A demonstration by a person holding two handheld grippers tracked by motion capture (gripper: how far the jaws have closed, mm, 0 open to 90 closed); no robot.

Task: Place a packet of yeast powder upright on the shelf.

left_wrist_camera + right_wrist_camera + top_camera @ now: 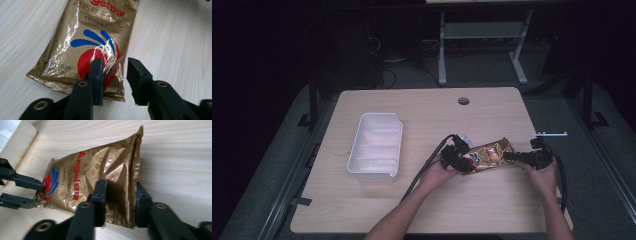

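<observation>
Right gripper view: the right tool (117,202) pinches the crimped end of the gold pouch (95,177) between its pads, low in the frame. At the pouch's other end the left tool (113,77) stands spread — one pad on the foil, the other clear. In the high view the pouch lies right of centre on the pale wood bench (427,115), a white bin (377,147) to its left — dark room beyond.

A shiny gold foil pouch (95,40) bears red lettering, a red disc and blue swooshes. The rectangular plastic bin (376,147) is white, the wooden desk (492,200) pale-grained.
</observation>
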